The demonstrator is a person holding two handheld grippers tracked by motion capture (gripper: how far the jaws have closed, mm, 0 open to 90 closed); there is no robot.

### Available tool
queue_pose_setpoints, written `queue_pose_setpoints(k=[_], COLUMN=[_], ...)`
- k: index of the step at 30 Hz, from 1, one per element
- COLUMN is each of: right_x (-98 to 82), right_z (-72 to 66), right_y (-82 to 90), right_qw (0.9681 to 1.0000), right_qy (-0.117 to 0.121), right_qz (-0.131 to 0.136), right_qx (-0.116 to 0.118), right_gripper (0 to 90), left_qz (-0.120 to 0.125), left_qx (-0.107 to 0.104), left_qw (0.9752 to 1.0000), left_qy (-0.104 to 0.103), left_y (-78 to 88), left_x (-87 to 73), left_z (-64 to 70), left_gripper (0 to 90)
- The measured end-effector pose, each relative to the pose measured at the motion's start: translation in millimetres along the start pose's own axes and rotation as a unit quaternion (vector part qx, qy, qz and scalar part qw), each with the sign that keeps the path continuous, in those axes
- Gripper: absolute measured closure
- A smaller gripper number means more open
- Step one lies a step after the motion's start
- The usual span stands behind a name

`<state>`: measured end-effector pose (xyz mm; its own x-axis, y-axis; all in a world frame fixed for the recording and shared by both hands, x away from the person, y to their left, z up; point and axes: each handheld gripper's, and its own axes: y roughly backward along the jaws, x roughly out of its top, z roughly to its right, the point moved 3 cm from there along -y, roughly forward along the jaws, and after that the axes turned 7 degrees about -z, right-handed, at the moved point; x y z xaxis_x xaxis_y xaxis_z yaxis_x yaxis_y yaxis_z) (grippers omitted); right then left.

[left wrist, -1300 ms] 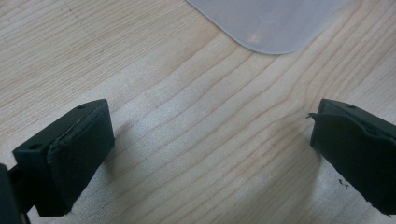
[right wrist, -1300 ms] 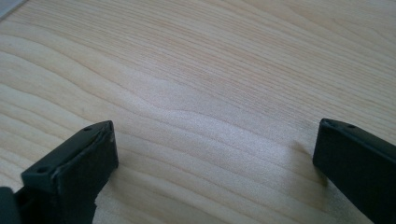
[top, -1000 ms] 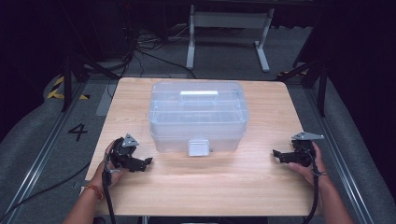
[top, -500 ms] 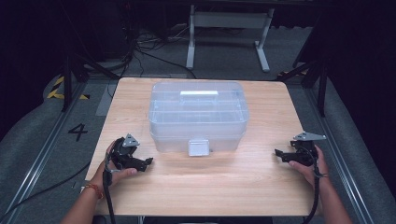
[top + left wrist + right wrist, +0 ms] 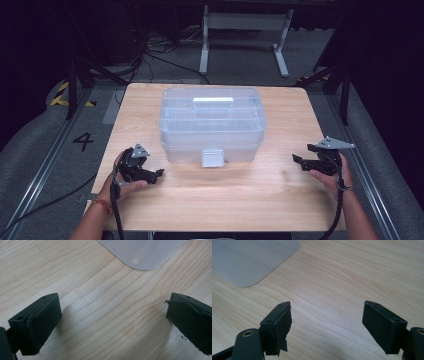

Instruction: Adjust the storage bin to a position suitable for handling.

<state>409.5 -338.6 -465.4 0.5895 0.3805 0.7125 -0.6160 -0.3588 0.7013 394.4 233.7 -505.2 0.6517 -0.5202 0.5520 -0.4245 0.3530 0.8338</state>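
clear plastic storage box sits centred on the wooden table, lid on, white front latch facing the person and looking closed. box is square to the near edge, probably so both hands can come at it evenly and the latch is reachable from the front.

left gripper is low by the table near the box's front left corner, jaws pointing in toward the box. in the left gripper view the jaws stand wide apart, nothing between them, bare wood under them, rounded box corner just ahead.

right gripper is held off to the right, well apart from the box, jaws pointing left toward it. jaws have just been closing in somewhat but there is a clear gap and nothing between them; right gripper view shows bare wood there, box corner up at the left.

so the box lies between the two tools, nearer the left one, neither touching it. looks like a ready pose before going for the latch or lid. pad on one right jaw looks frayed at its edge.
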Motion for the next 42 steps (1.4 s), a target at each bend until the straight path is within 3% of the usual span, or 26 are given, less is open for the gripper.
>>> queue_pose_setpoints(k=[15,27,42], right_x=[18.7,48.2,74.3], right_z=[-18.4,-32.7,-34.7], right_y=[14.0,34.2,41.5], right_qw=[0.999,0.9956,0.9937], right_qy=[0.035,0.075,0.078], right_qz=[0.024,0.054,0.077], right_qx=[0.012,0.016,0.022], right_gripper=[28.1,30.6,30.5], left_qz=[0.002,0.002,0.002], left_qx=[0.002,0.0,0.0], left_qw=[1.0,1.0,1.0], left_qy=[-0.006,-0.006,-0.006], left_y=[0.5,0.8,0.8], left_x=[-0.7,-1.3,-1.3], left_z=[-0.2,0.4,0.3], left_gripper=[0.5,0.5,0.5])
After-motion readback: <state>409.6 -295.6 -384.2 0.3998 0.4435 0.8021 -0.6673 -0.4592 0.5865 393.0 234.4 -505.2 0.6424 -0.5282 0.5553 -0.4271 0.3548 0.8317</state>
